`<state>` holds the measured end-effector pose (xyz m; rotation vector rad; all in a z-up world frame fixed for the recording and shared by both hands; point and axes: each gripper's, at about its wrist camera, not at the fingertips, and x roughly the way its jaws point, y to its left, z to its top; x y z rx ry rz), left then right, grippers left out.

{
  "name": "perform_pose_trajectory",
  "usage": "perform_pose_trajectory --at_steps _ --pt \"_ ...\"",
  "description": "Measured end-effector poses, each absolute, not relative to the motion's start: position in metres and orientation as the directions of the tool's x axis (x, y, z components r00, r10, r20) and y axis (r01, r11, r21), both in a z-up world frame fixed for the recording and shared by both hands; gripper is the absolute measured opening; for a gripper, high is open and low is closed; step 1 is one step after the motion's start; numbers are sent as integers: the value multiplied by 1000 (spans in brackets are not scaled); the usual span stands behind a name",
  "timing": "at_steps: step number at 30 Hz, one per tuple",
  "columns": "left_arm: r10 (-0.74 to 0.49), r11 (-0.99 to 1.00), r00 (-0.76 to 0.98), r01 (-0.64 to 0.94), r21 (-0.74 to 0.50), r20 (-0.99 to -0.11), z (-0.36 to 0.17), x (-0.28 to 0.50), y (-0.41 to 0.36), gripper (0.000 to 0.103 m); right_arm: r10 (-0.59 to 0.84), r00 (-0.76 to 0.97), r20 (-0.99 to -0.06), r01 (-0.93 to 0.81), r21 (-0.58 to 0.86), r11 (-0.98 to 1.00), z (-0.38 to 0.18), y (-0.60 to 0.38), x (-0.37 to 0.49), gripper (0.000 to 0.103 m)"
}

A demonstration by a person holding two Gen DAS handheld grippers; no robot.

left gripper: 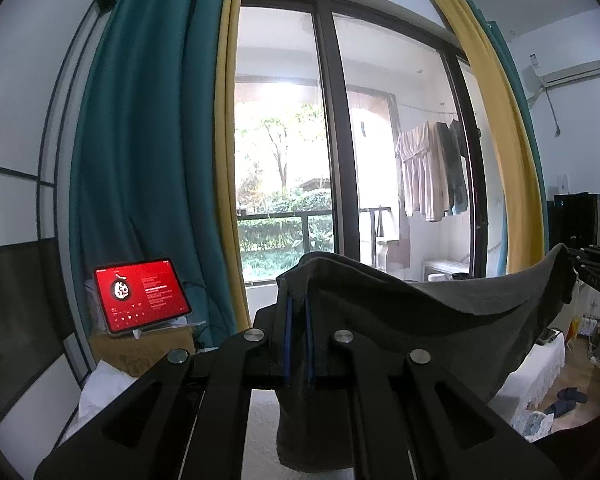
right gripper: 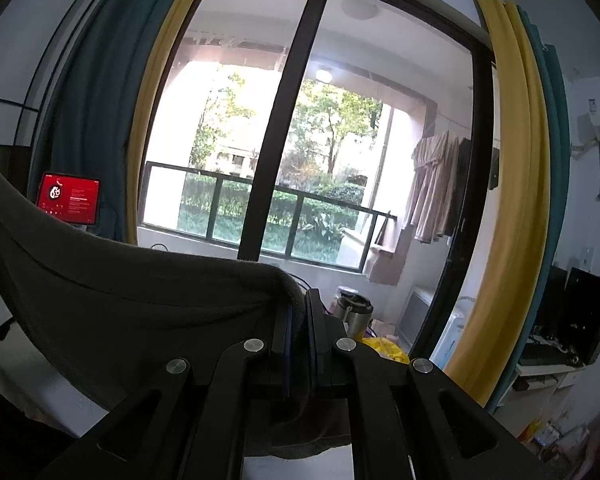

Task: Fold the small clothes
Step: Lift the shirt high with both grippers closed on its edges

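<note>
- Left gripper (left gripper: pixel 298 304), nearest in the left wrist view at 6 o'clock: its blue-padded fingers are pressed together on one corner of the dark grey garment (left gripper: pixel 420 312), with cloth draped over the tips and hanging below the linkage.
- Right gripper (right gripper: pixel 300 312), at 6 o'clock in the right wrist view: its fingers likewise pinch the other top corner of the garment, the hem bunched between the pads.
- The garment hangs in the air between the two grippers, its top edge sagging in a shallow curve. From the left camera it runs off toward 3 o'clock, where the right gripper's black fingers show at the frame edge; from the right camera it sweeps away toward 9 o'clock.
- Judged step: the lift-and-spread before the first fold, with the cloth held up and nothing creased yet.
- The next move probably calls for drawing the grippers apart to take out the sag, then lowering the cloth flat onto a surface, keeping both pinches firm so neither corner slips.
- Farther off: a red-screened tablet (left gripper: pixel 142 298) at 8 o'clock on a cardboard box.
- Farthest: a teal curtain (left gripper: pixel 140 140), the balcony door (left gripper: pixel 324 140) at 12 o'clock, and laundry (left gripper: pixel 428 168) hanging outside.
</note>
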<state>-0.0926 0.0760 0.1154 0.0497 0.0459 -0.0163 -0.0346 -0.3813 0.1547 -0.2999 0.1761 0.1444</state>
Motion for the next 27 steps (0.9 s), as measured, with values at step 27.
perform_pose_trajectory --at_steps 27 --pt "12 1000 965 -10 7 -260 95 20 83 4 119 921 -370 -217 -235 948 135 -362 100 6"
